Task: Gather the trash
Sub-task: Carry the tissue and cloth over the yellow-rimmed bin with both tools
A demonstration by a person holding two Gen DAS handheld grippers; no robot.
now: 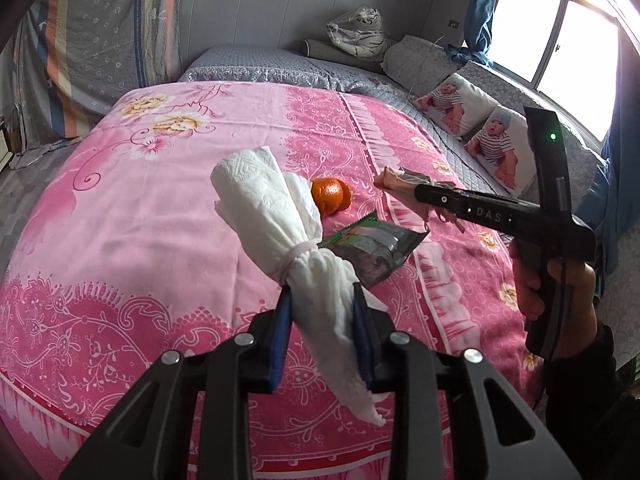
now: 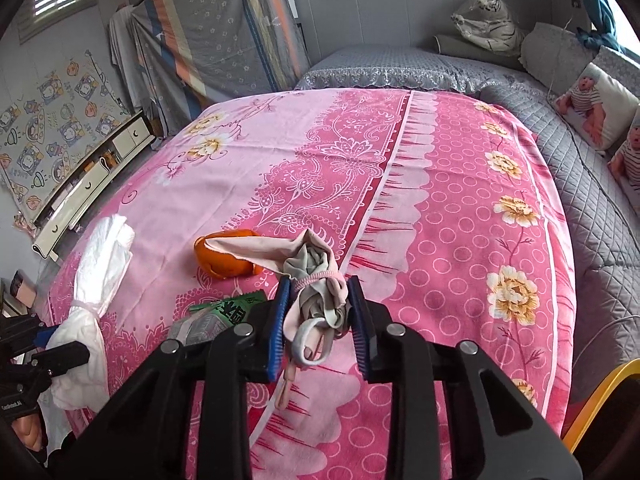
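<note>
My left gripper (image 1: 322,300) is shut on a white paper towel bundle (image 1: 276,216) tied with a pink band, held above the pink bedspread (image 1: 140,220); the bundle also shows at the left of the right wrist view (image 2: 100,272). My right gripper (image 2: 320,288) is shut on a pink and grey cloth wad (image 2: 316,280) tied with a pink band, also held above the bed; it shows in the left wrist view (image 1: 404,182). An orange peel (image 1: 330,196) and a green and silver snack wrapper (image 1: 376,248) lie on the bedspread between the grippers.
Grey quilted bedding (image 1: 280,64) lies behind the pink spread. Baby-print pillows (image 1: 480,128) and a plastic-wrapped toy tiger (image 1: 362,30) sit at the right rear. A white drawer unit (image 2: 88,184) stands left of the bed. A yellow rim (image 2: 600,400) shows at bottom right.
</note>
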